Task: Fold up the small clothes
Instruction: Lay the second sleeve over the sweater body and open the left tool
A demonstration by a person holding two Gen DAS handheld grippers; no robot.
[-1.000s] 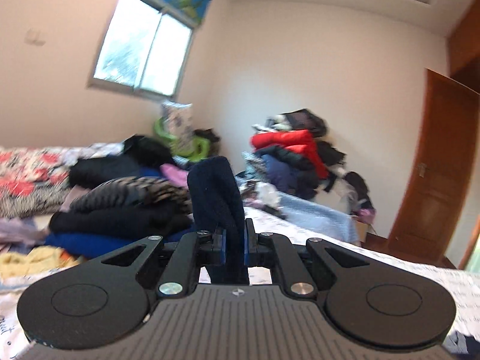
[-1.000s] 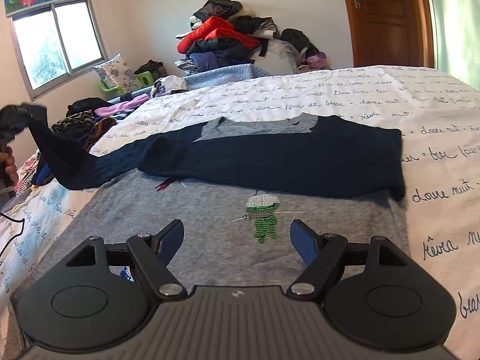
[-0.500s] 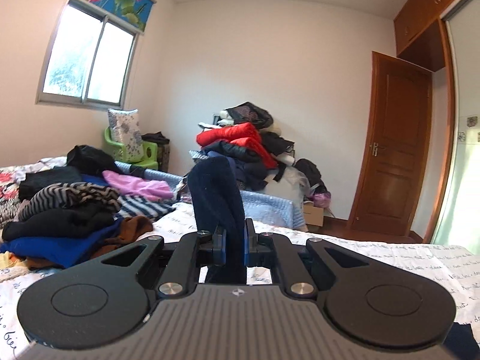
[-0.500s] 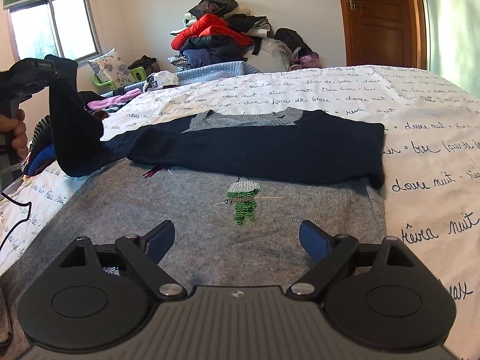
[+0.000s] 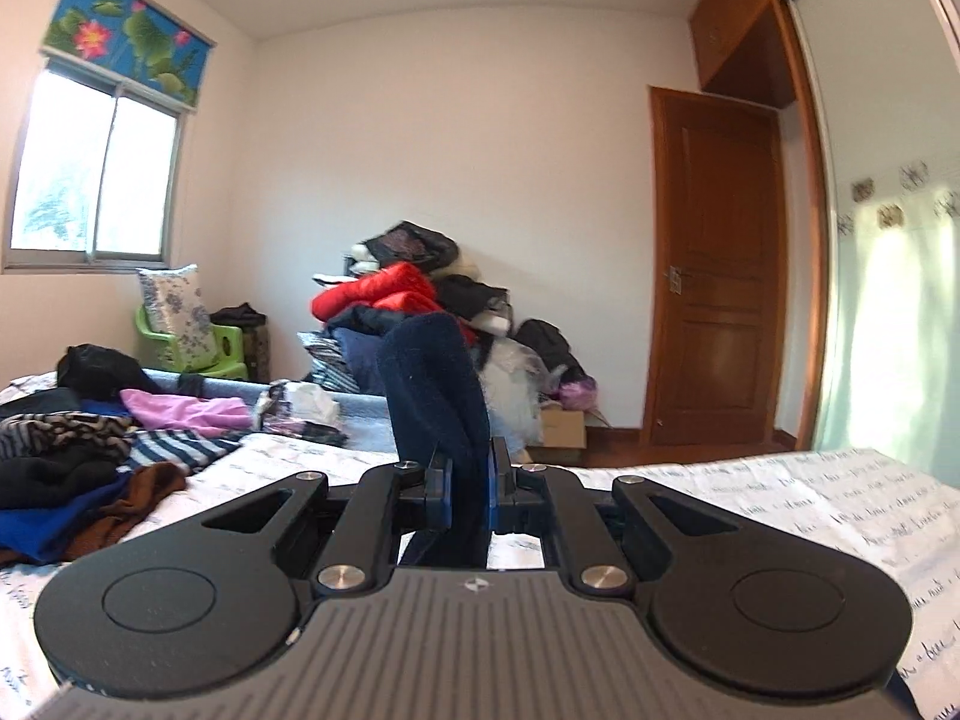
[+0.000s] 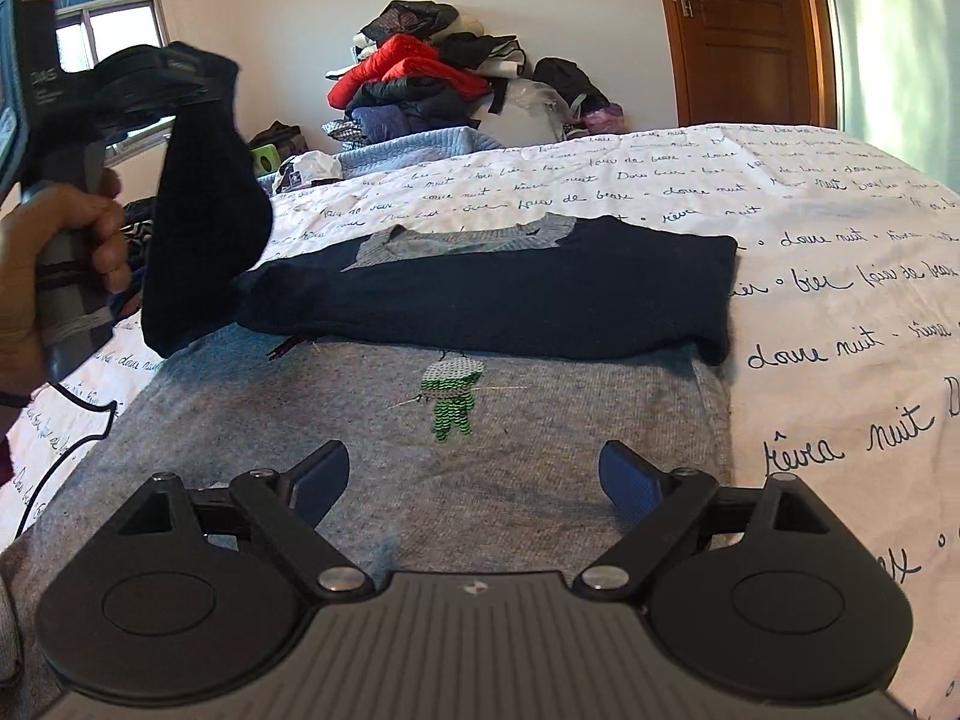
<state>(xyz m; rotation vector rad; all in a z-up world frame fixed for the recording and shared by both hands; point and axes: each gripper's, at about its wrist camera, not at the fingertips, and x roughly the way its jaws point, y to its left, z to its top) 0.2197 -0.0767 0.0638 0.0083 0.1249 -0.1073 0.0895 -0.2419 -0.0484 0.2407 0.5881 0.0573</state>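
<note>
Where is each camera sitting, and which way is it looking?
Left wrist: sits on the left gripper, facing almost level across the bed to the door; its jaws pinch a navy sleeve.
Right wrist: sits on the right gripper, tilted down at the grey sweater; its open jaws and the person's left hand show.
Both share the sleeve, bed, door and clothes pile.

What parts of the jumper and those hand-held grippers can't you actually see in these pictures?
- Grey jumper: its hem is hidden behind the right hand-held gripper in the right wrist view.
- Navy sleeve: in the left wrist view, its lower length drops behind the left hand-held gripper.
- Chest motif: its top is hidden under the folded sleeve.
</note>
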